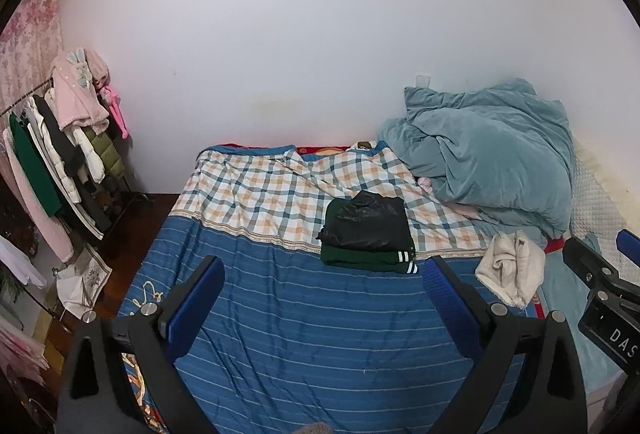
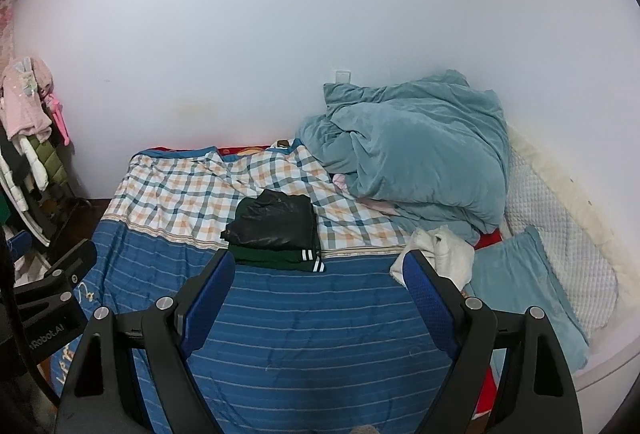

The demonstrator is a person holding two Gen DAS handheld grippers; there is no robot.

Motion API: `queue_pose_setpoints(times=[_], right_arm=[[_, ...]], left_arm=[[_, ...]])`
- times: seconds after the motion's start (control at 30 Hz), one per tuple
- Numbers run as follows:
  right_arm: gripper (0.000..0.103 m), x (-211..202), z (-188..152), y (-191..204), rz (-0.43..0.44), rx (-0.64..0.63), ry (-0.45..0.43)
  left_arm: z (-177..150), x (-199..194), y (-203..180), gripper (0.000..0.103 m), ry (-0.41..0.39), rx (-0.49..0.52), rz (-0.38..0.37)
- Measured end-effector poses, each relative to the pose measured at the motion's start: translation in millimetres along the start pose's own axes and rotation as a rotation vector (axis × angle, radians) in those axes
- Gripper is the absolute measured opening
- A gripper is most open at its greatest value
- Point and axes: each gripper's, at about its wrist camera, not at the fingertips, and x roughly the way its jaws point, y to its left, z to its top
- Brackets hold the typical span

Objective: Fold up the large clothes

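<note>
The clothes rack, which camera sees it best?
The left wrist view: the clothes rack shows its rail and a whole row of hanging coats. In the right wrist view, the rack sits cut off at the left edge, with few garments visible.

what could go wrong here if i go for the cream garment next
1. The cream garment lies crumpled beside the teal duvet, so the right gripper might pinch several layers, or the duvet's edge, rather than one hem.
2. The folded stack, black piece on green, sits near it; dragging the garment across the striped bedspread could knock it askew.
3. Both grippers, the left gripper included, are open and close together, so they may collide.
</note>
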Motion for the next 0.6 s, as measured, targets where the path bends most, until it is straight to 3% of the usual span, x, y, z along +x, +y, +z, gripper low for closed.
queue_pose_setpoints(times=[0.6], right_arm=[[0.092,-9,-1,3,0.049,-0.010,-0.025]], left_arm=[[-3,-20,-1,0.102,-0.028,-0.004,0.007]])
